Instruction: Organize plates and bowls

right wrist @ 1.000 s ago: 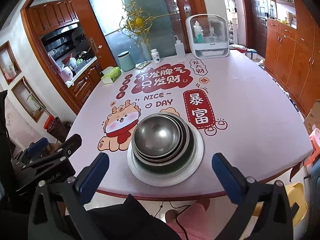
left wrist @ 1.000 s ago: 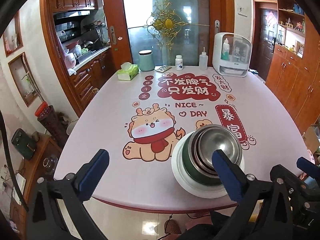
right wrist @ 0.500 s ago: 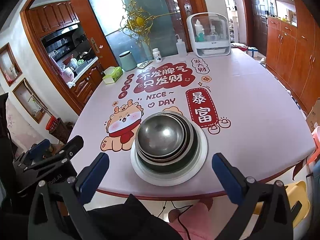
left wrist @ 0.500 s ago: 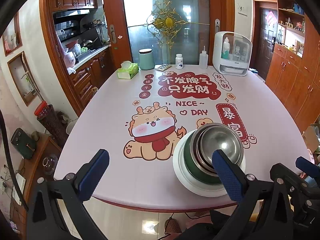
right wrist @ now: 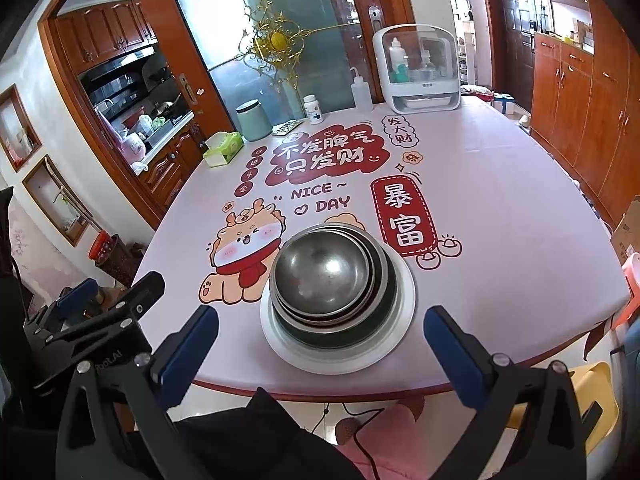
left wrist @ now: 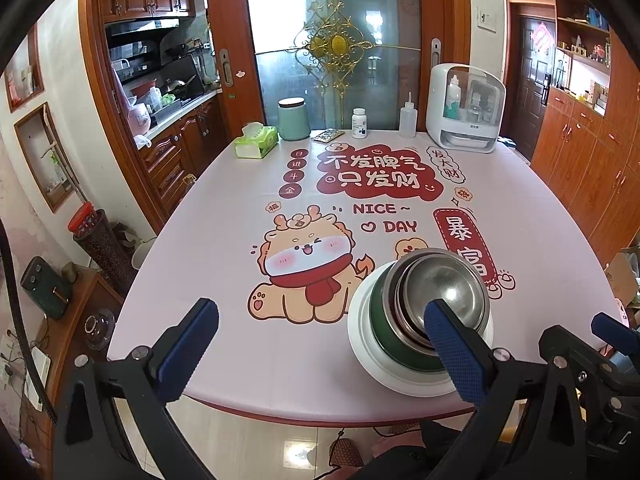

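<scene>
Low in the frame's centre, nested steel bowls (right wrist: 322,276) on a white plate (right wrist: 402,312) look stiff, slippery, light; both empty claws (right wrist: 322,346) (left wrist: 320,350) gape, so pinch a rim.

Both fisheye views are bright and sharp at the centre, lit mostly by daylight through the frosted glass door (left wrist: 332,40) beyond the far edge of the table (left wrist: 224,280). Straight lines bow strongly toward the rims, and black vignetting fills the corners. A soft glare spot sits inside the top steel bowl (right wrist: 320,268), and shadows on the table are faint.
</scene>
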A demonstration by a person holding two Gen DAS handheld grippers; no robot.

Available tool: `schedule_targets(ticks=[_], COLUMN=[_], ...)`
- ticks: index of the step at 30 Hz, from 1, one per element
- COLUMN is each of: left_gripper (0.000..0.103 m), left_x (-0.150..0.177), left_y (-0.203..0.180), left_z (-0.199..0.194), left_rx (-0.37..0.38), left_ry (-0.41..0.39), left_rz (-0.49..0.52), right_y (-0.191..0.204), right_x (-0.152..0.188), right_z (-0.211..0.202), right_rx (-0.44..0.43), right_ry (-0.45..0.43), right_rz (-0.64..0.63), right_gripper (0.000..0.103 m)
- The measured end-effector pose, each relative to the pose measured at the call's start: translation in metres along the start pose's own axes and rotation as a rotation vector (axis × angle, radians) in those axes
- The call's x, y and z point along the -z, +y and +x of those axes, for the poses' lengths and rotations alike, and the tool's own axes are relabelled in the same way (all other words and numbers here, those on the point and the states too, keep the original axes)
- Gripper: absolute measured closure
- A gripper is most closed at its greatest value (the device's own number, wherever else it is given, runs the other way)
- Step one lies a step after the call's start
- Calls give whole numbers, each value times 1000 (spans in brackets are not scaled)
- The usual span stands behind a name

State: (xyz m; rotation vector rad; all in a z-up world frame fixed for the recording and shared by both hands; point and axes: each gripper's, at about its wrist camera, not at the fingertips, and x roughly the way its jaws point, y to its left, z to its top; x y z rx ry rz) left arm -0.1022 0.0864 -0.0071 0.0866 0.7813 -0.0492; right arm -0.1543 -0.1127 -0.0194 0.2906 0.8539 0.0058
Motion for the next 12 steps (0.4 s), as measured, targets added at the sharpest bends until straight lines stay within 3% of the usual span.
schedule_targets(ticks=[12], left_gripper=[1], left_x=[-2], left_y=[3], left_z=[2], left_rx=[3], left_ry=[1], left_rz=[5], right_y=[-2], right_x=[-1], right_z=[4], right_rx=[5], right_ry=[8], right_rz=[2], right_gripper=[0])
